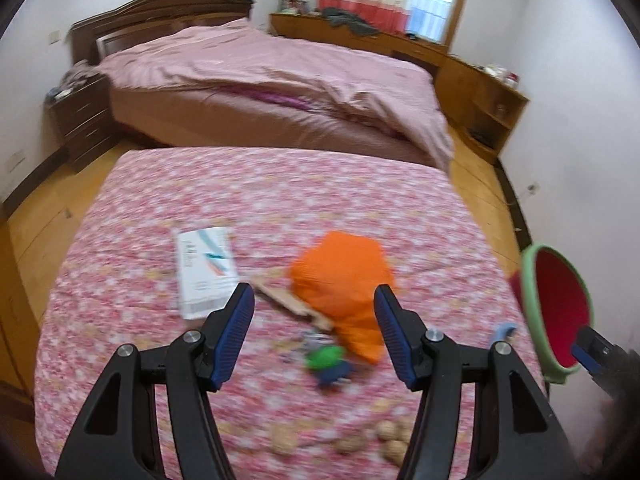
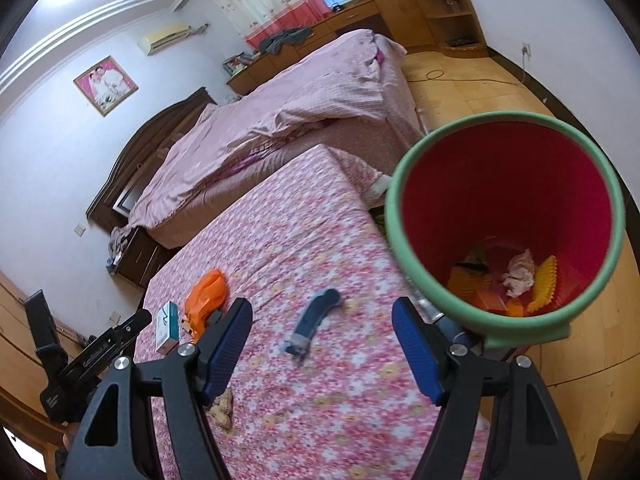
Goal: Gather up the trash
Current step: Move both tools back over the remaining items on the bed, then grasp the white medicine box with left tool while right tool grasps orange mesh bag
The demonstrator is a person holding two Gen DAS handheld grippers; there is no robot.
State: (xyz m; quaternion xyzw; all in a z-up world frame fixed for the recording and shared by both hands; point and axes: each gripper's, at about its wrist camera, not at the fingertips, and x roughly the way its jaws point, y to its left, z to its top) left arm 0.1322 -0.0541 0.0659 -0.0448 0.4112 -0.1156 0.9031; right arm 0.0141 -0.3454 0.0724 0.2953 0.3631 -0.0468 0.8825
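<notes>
My left gripper (image 1: 314, 292) hangs open over a table with a pink floral cloth (image 1: 280, 200). Just beyond its fingertips lie an orange plastic bag (image 1: 340, 272), a strip of cardboard (image 1: 288, 300) and a white box (image 1: 204, 272). A green and blue wrapper (image 1: 330, 364) lies between the fingers, untouched. My right gripper (image 2: 322, 304) is open too, above a dark blue packet (image 2: 312, 324) on the cloth. A red bin with a green rim (image 2: 404, 240) stands just right of its right finger and holds several scraps. Peanuts (image 2: 222, 408) lie near its left finger.
A bed with a pink quilt (image 1: 260, 76) stands beyond the table, with wooden cabinets (image 1: 472, 80) along the far wall and a dark nightstand (image 1: 80, 116) on the left. Wooden floor (image 2: 480, 88) surrounds the table. The black frame of the left gripper (image 2: 96, 354) shows at the table's far side.
</notes>
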